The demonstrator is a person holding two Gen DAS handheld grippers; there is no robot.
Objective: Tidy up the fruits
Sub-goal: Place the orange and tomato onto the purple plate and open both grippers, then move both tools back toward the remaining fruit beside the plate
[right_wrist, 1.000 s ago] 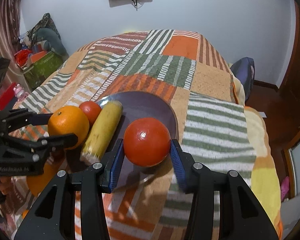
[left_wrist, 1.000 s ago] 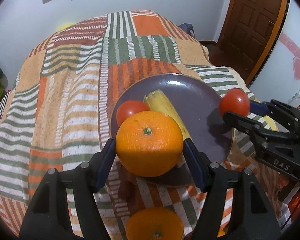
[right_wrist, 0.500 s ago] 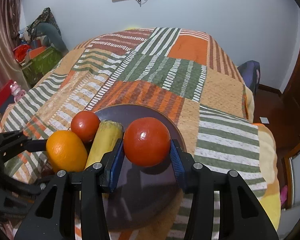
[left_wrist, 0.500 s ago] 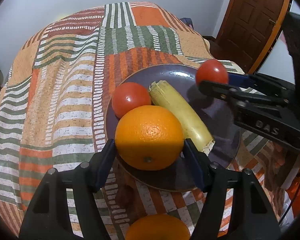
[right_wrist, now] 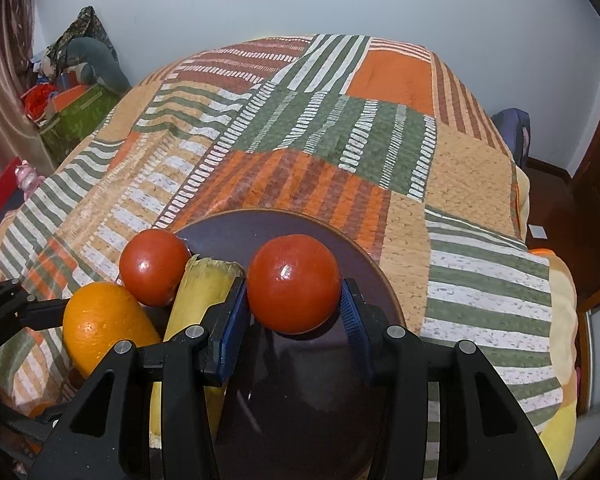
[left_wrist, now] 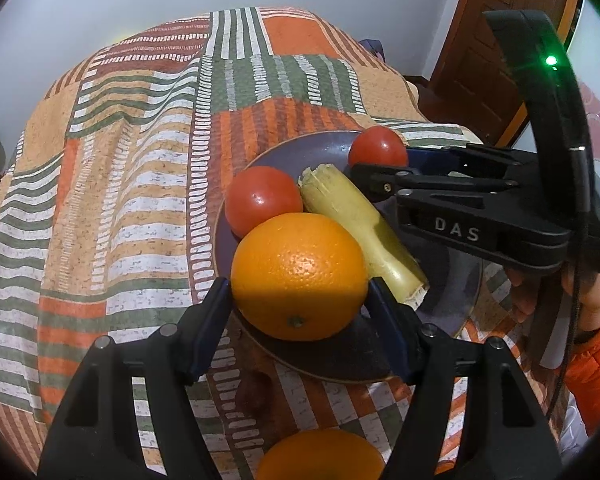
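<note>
- Bed [right_wrist: 380, 152], patchwork cover: carries the plate [left_wrist: 452, 300].
- Plate: holds cane stick [left_wrist: 364, 236] and tomato [left_wrist: 261, 200].
- Left tool [left_wrist: 300, 304]: clamped on orange [left_wrist: 300, 276] at plate's near rim; may roll off on release.
- Right tool [right_wrist: 293, 300]: clamped on second tomato [right_wrist: 293, 284] over plate; cane stick crowds it.
- Spare orange [left_wrist: 320, 456]: off the plate, nearer.

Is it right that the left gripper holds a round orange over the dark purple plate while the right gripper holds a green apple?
Not quite. The right gripper holds a round red tomato, as the right wrist view shows. The left gripper does hold the round orange over the dark purple plate.
</note>
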